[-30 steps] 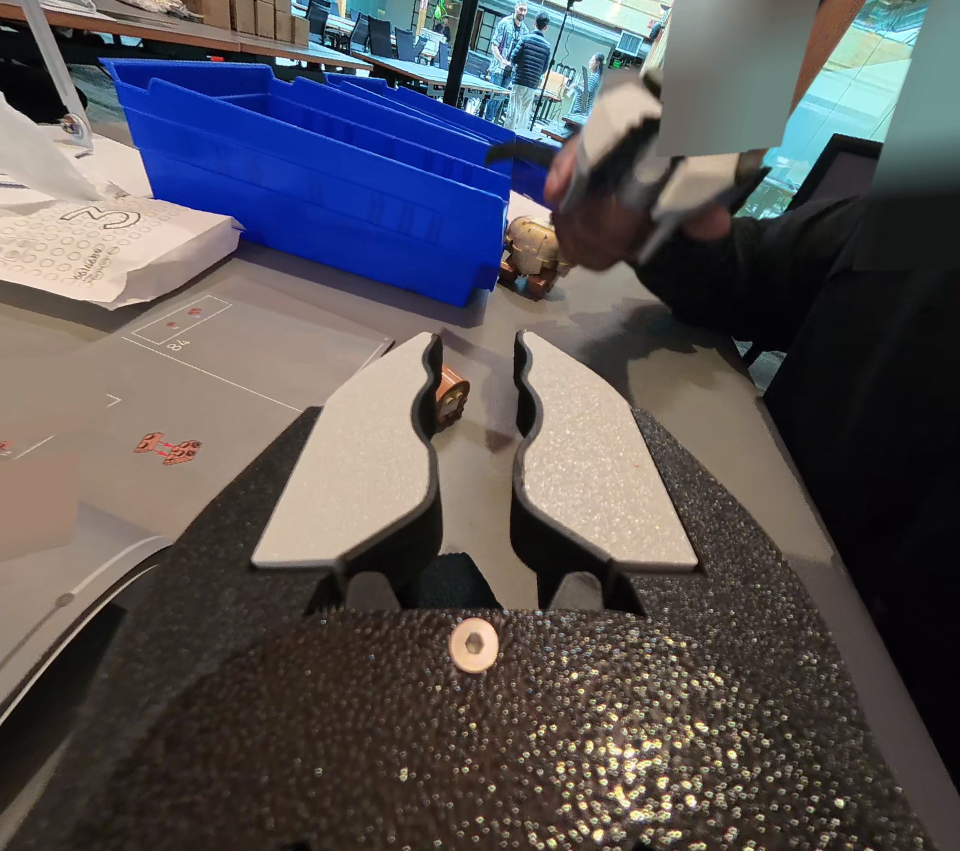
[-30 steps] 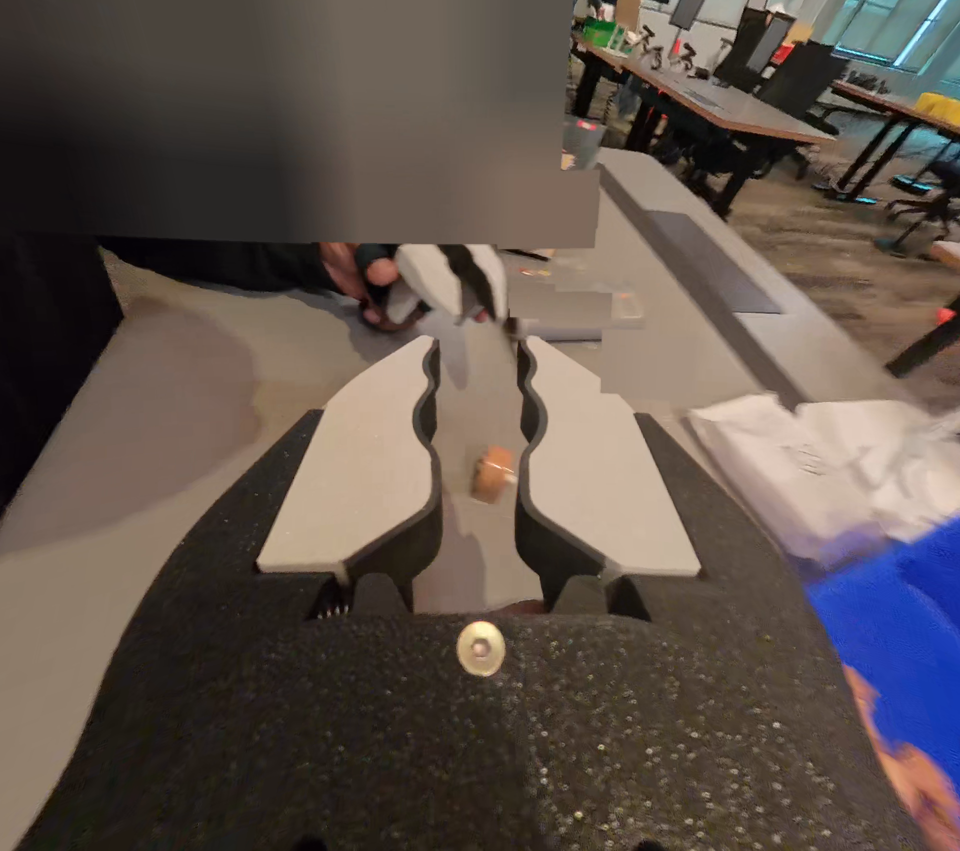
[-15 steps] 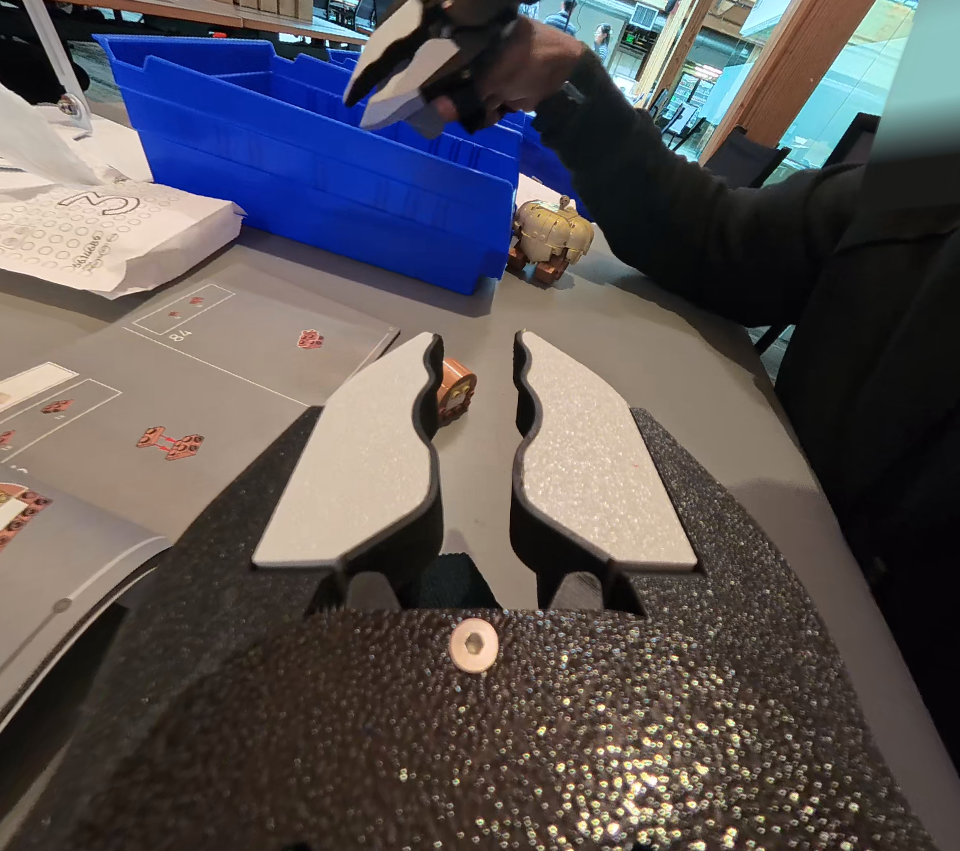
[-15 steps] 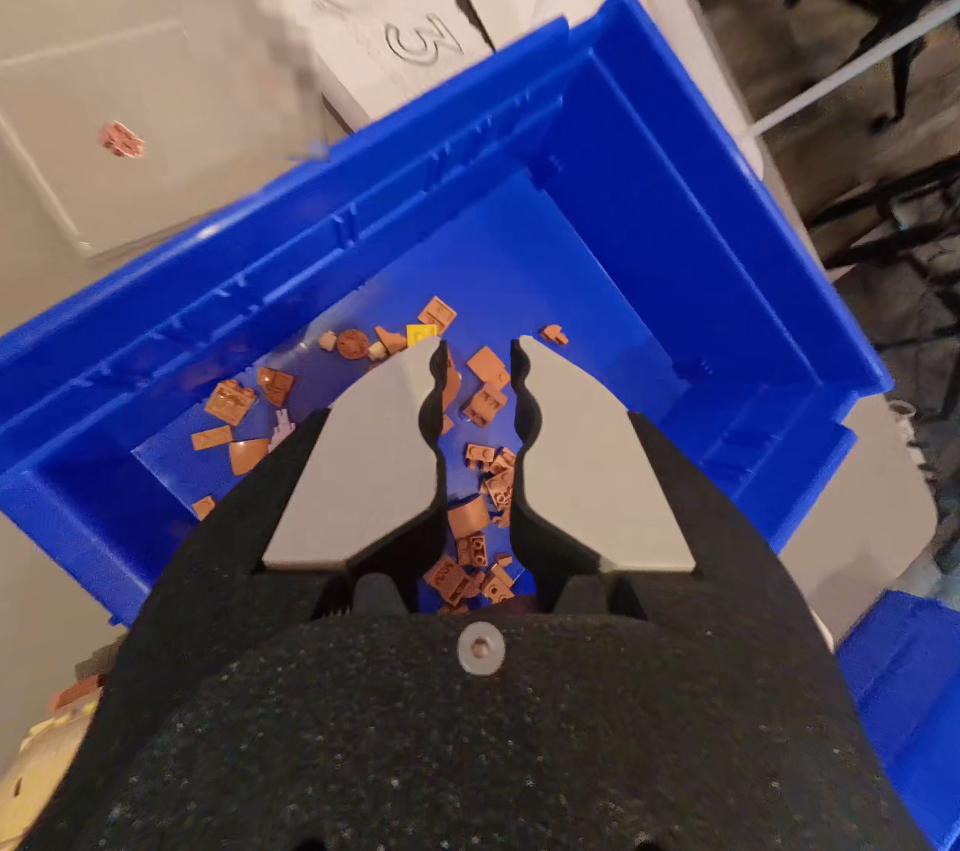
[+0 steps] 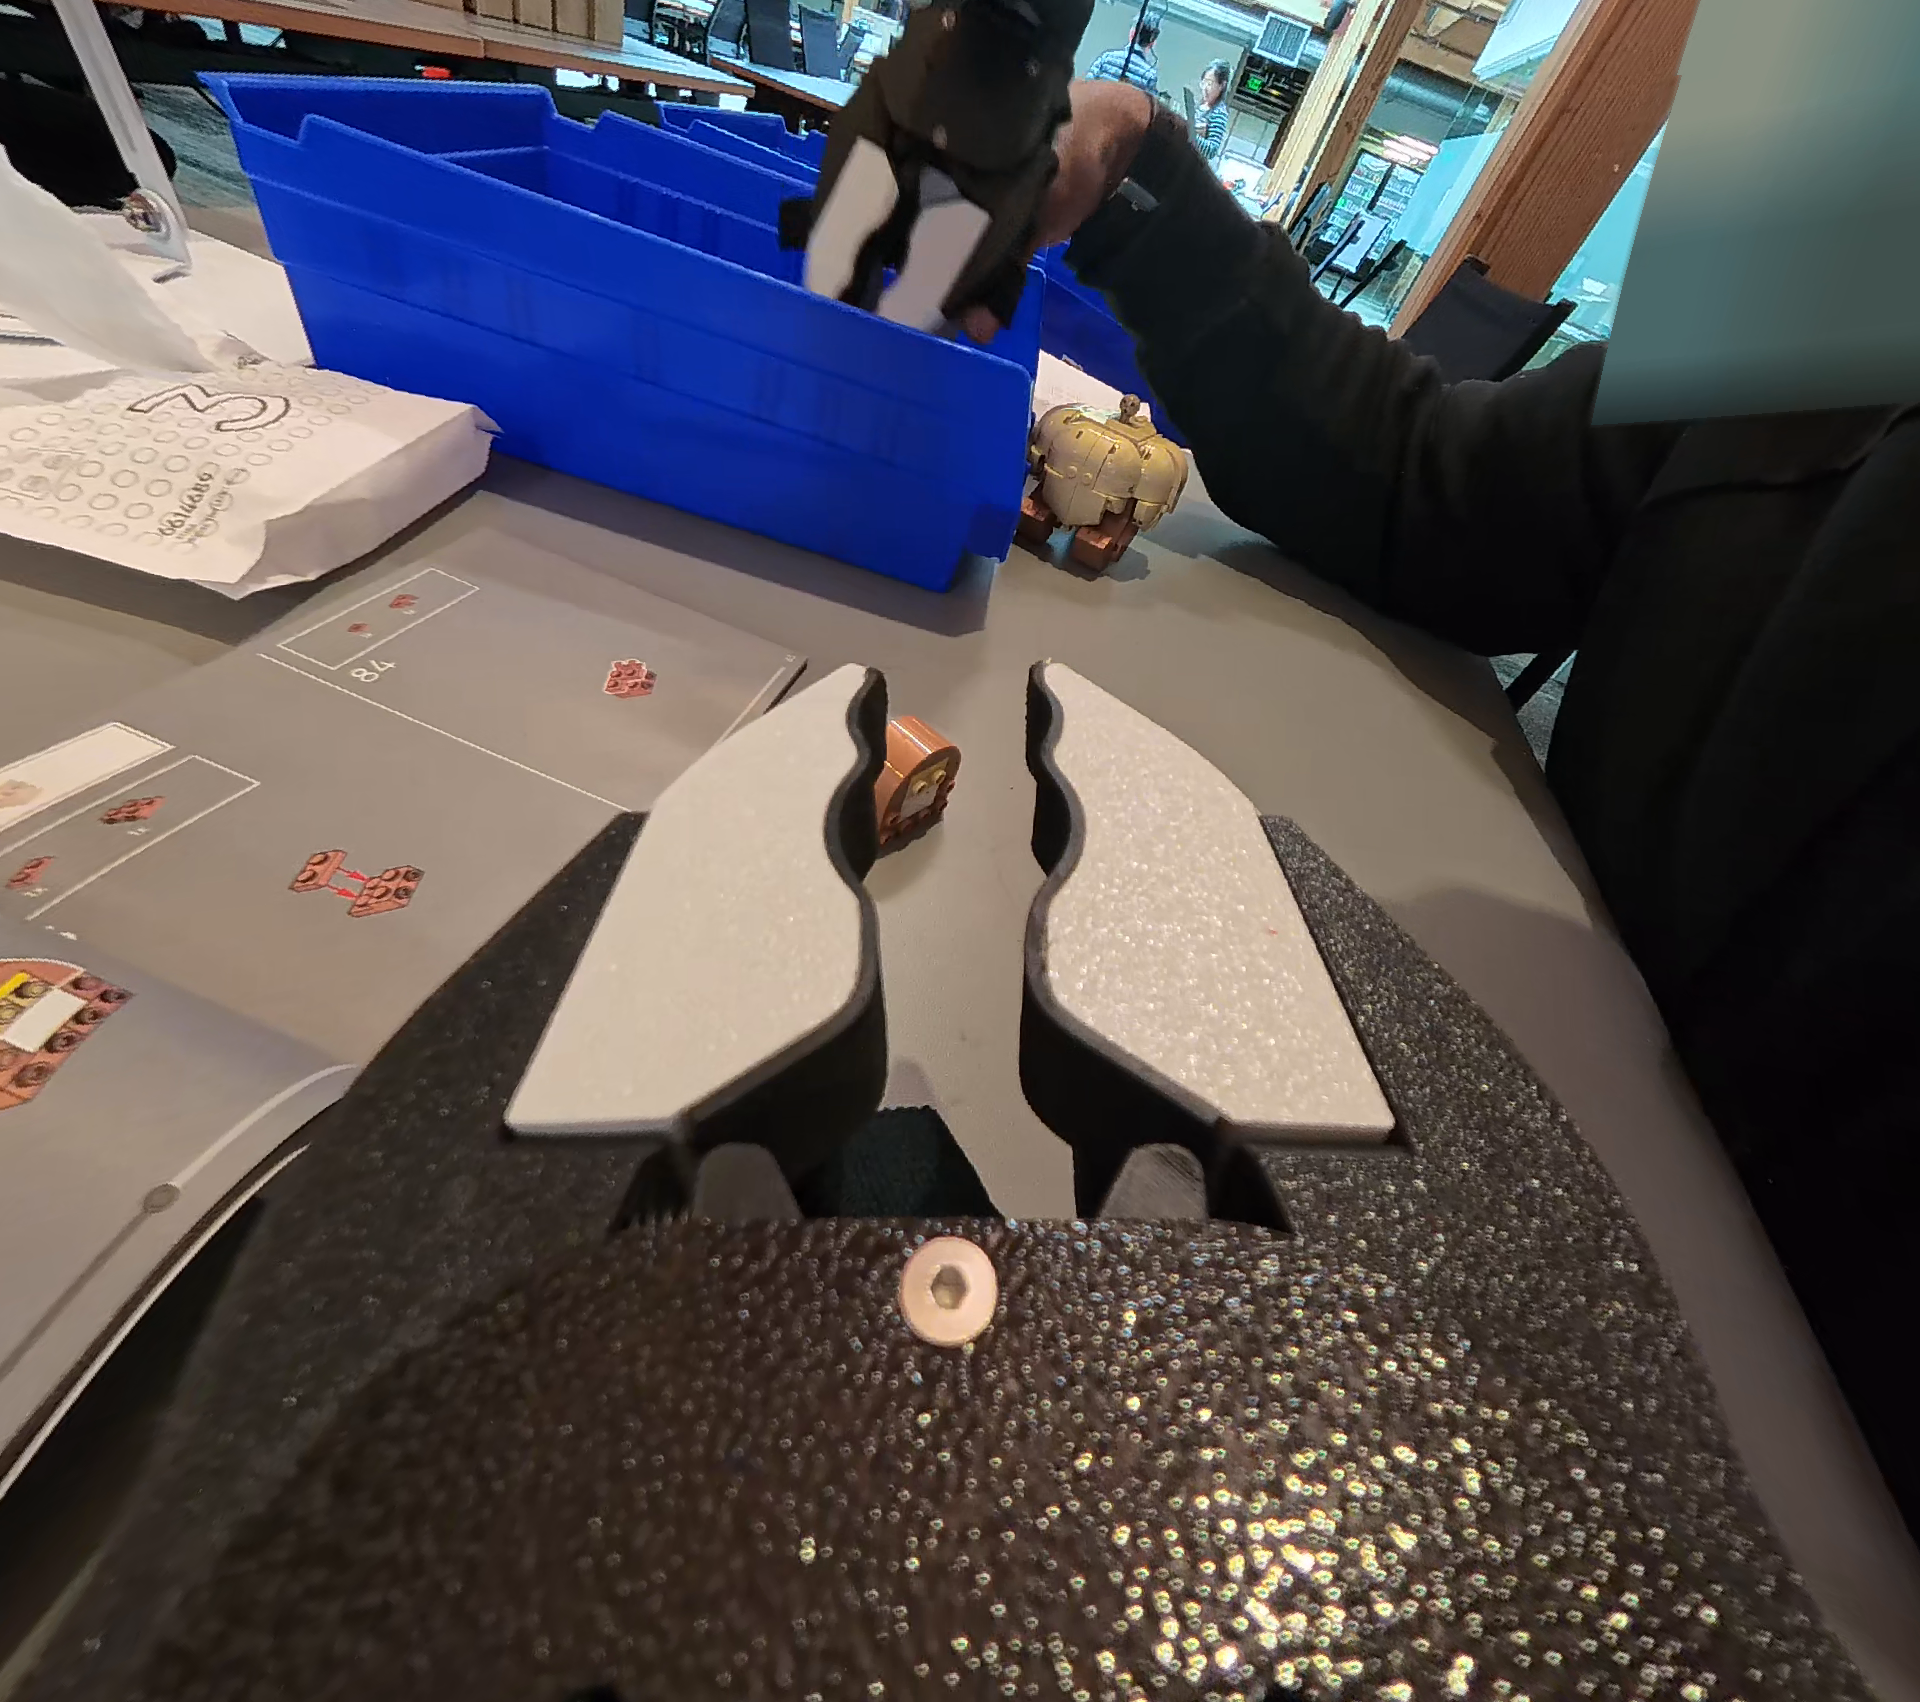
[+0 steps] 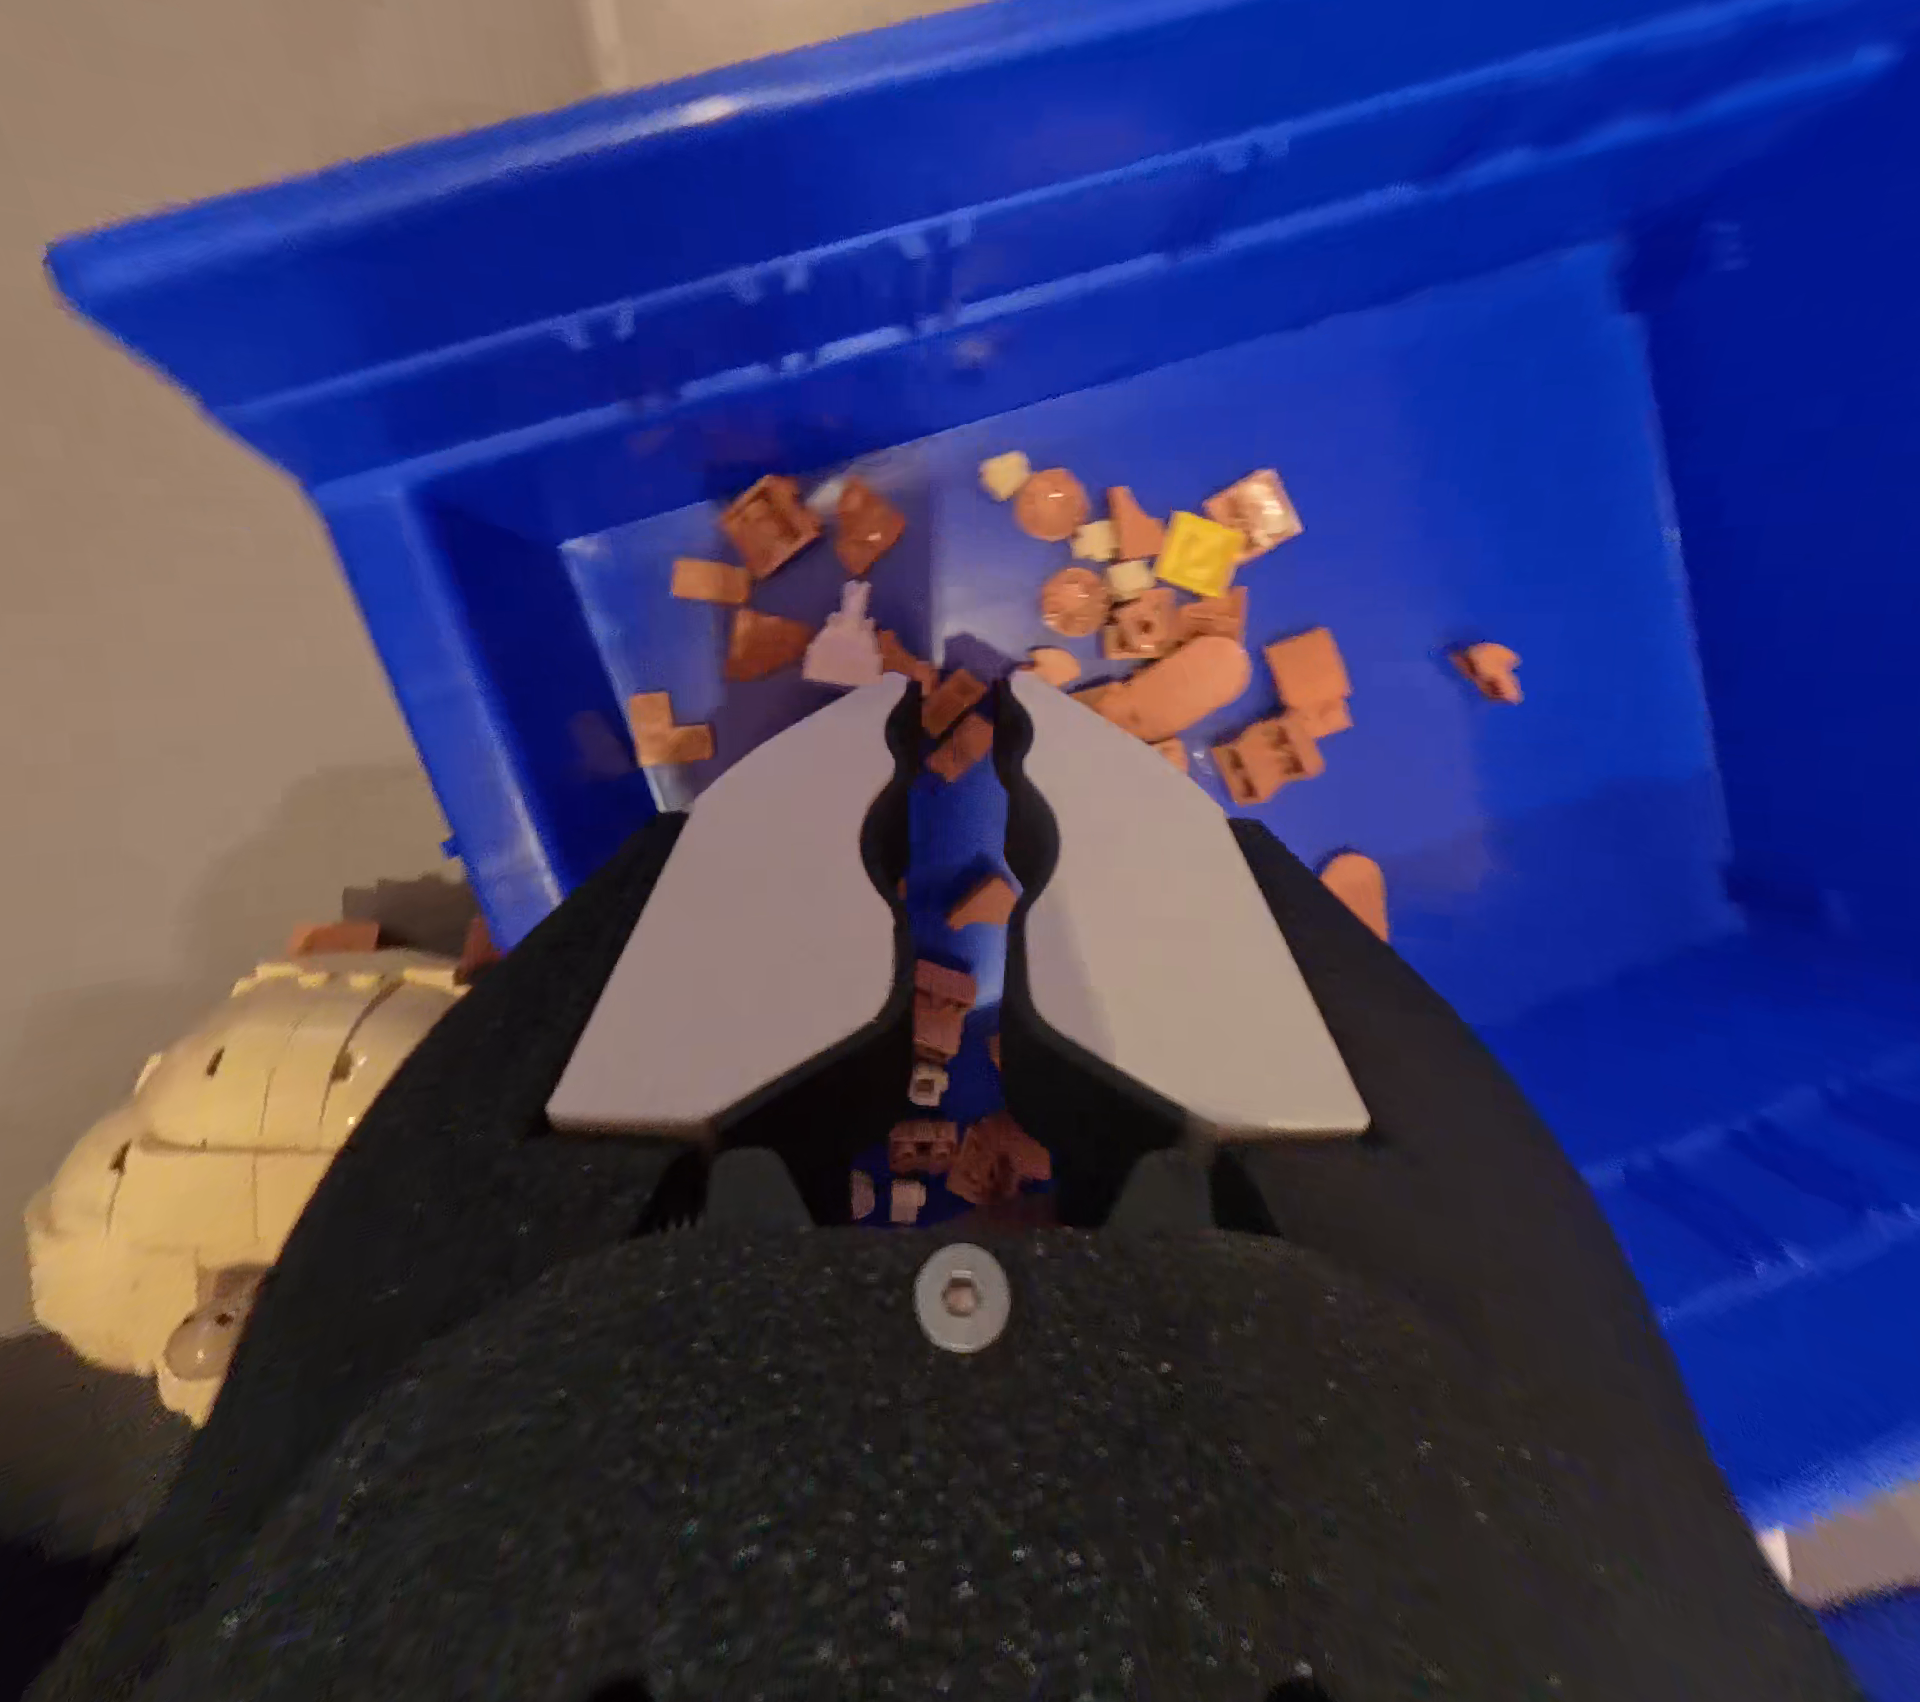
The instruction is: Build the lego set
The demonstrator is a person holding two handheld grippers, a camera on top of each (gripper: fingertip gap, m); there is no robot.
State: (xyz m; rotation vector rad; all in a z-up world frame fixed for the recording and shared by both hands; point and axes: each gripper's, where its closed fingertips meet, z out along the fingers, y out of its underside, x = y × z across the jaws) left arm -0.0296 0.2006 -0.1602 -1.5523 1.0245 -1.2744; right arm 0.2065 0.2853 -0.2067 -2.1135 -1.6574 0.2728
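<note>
Right wrist view: we are hovering our right gripper inside the blue bin, its fingers narrowed around a small brown brick; whether they are pressing it we cannot tell. It is looking light, hard and slippery, so its flat sides are seeming the best hold. Our left gripper is resting released on the tabletop, a rounded brown piece just beside its left finger.

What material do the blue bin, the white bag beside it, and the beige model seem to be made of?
Blue bin: probably rigid moulded plastic, with smooth, slightly glossy walls and ribbed edges.
White bag: likely paper, being matte, creased and printed.
Beige model: appears to be built from plastic toy bricks, with visible seams between the pieces and reddish-brown feet; finish smooth, faint sheen.
</note>
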